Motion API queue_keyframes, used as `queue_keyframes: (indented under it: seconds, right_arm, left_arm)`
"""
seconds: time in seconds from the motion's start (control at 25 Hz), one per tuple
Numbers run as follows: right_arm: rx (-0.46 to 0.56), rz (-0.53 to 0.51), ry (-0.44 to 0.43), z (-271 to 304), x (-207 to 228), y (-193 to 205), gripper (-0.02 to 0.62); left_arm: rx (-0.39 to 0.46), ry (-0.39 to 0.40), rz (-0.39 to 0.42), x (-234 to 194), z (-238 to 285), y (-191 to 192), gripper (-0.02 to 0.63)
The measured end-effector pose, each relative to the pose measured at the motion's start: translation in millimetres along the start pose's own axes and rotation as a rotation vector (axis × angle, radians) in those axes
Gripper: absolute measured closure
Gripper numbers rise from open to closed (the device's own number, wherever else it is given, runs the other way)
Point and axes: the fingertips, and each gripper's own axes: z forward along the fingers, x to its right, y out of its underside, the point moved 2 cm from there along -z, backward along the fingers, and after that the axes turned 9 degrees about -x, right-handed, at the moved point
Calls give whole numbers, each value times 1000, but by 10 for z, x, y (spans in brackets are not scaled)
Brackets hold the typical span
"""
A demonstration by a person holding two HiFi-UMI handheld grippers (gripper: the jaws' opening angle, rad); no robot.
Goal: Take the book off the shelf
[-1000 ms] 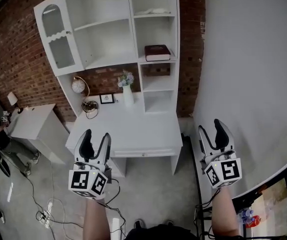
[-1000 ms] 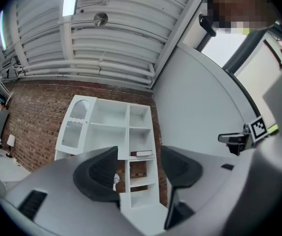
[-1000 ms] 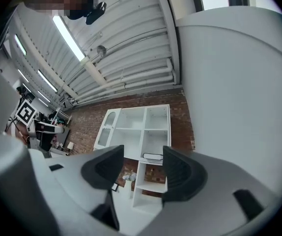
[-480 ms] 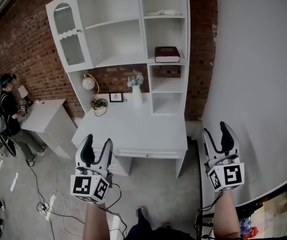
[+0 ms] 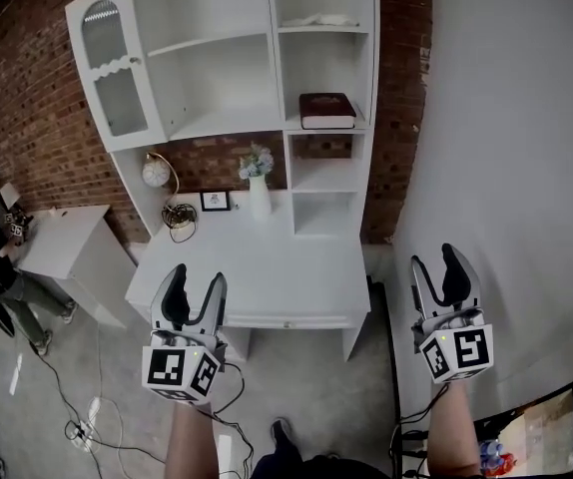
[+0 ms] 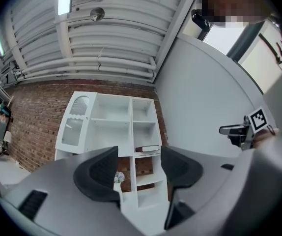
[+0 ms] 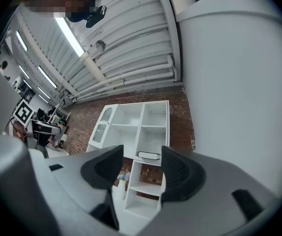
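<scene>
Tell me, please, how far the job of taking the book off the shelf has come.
Done: nothing yet; the book lies flat in the white shelf unit, untouched. In hand: the left gripper and right gripper are both open and empty, held well away from the book. Left: reach the book, grip it and lift it off.
</scene>
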Motion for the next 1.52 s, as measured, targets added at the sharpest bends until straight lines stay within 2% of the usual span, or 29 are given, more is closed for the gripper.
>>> queue_keyframes:
  seconds: [0.2,0.4,0.8,1.04,1.24,1.52]
  right_arm:
    - [-24,-13,44,498,-40,58,356]
    - [-60,-10,69,985,-188,174,356]
    - [-92,-39,119,1504,-506,151,359]
    - [-118,-25,122,1688,-489,318,362]
    - [-122,47,100,1919,-342,591,362]
    - [-57,98,49,2463,76,652,365]
  left_arm:
    - [-3,40,0,-356,554,102,350]
    - [-25,88,-50,-779,1033,331,351]
    - [-8,135,-75,-1394,1467,433,351]
    - [-16,154,-75,-1456,1698,533,350]
    - [-50,141,-59,-1423,1924,685,351]
    - [-8,75,-6,-1357,2324,430,351]
